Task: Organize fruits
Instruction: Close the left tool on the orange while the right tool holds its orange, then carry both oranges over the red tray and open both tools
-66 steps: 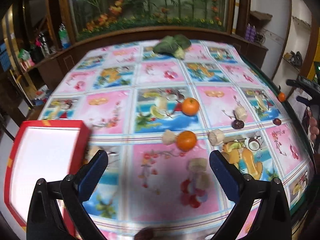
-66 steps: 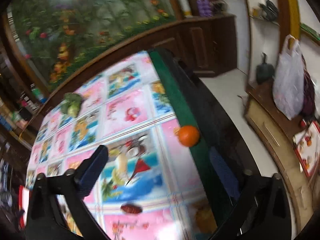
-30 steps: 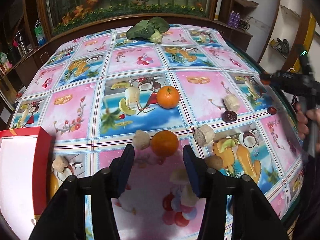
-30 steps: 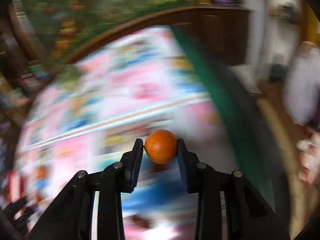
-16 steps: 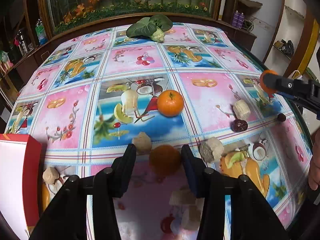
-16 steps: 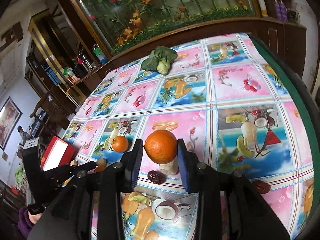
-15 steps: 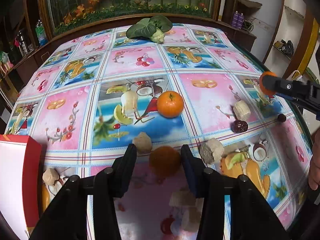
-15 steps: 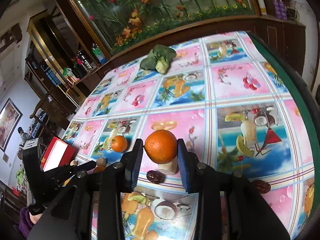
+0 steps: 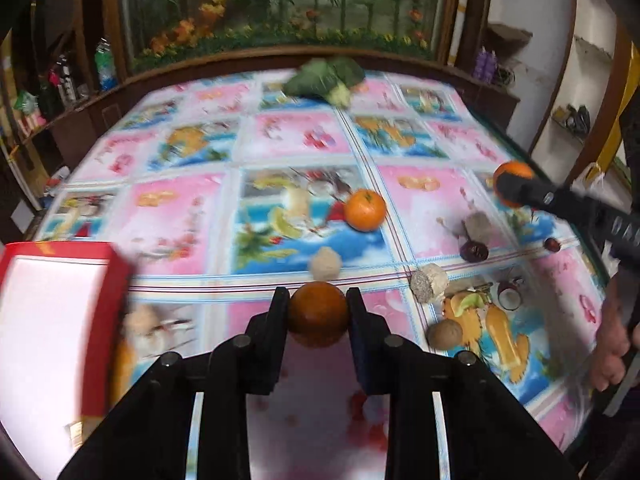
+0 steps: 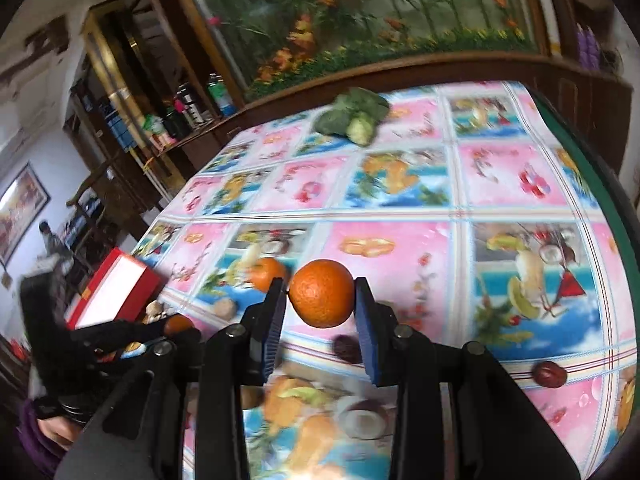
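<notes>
My left gripper (image 9: 319, 314) is shut on an orange (image 9: 319, 315) and holds it just above the fruit-print tablecloth. My right gripper (image 10: 321, 294) is shut on a second orange (image 10: 321, 293), held above the table; it also shows at the right of the left wrist view (image 9: 513, 184). A third orange (image 9: 365, 210) rests on the cloth past the left gripper and shows in the right wrist view (image 10: 267, 273). The red box with a white inside (image 9: 44, 320) lies at the left table edge, also in the right wrist view (image 10: 114, 284).
Beige fruit chunks (image 9: 326, 263), (image 9: 429, 282), (image 9: 477, 226), a brown round fruit (image 9: 445, 333) and dark dates (image 9: 474, 251), (image 10: 550, 374) are scattered on the cloth. A leafy green vegetable (image 9: 326, 76) lies at the far edge. Wooden cabinets surround the table.
My left gripper has shut on the near orange and lifted it slightly. My right gripper, holding its orange, has swung left over the table.
</notes>
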Action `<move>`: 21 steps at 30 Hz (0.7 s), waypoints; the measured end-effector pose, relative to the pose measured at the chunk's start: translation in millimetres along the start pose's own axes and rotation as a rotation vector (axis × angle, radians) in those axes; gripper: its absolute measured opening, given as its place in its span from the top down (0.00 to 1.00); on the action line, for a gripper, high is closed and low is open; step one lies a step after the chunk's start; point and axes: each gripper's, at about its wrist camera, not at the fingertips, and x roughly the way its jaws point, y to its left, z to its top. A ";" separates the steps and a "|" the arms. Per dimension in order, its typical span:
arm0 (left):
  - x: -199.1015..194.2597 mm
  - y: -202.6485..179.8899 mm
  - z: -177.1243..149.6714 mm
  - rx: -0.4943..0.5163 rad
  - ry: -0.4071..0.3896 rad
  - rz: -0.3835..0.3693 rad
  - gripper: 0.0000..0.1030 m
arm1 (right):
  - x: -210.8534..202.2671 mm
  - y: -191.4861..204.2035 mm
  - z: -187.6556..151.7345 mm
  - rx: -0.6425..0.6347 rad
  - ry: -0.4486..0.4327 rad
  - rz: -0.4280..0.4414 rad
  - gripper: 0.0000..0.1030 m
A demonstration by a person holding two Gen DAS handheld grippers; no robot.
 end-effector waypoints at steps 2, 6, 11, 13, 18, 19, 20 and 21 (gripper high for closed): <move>-24.1 14.7 -3.1 -0.019 -0.043 0.039 0.73 | -3.4 23.1 -2.7 -0.036 -0.026 0.033 0.65; -71.1 59.5 -16.9 -0.061 -0.113 0.176 0.73 | 0.8 82.3 -12.1 -0.084 -0.049 0.135 0.65; -102.7 126.1 -43.2 -0.165 -0.118 0.297 0.73 | 26.1 168.3 -27.6 -0.155 -0.015 0.257 0.65; -106.7 148.8 -55.9 -0.202 -0.103 0.336 0.73 | 41.3 209.0 -37.8 -0.192 0.022 0.300 0.65; -106.0 181.0 -84.4 -0.252 -0.053 0.366 0.73 | 70.5 285.5 -65.2 -0.303 0.112 0.348 0.65; -105.7 185.3 -90.0 -0.264 -0.043 0.367 0.73 | 77.1 298.3 -71.0 -0.329 0.134 0.345 0.65; -103.4 188.6 -91.7 -0.272 -0.037 0.366 0.73 | 81.5 302.7 -74.1 -0.340 0.149 0.343 0.65; -102.8 192.0 -95.9 -0.280 -0.031 0.370 0.73 | 88.0 312.7 -80.2 -0.357 0.172 0.337 0.65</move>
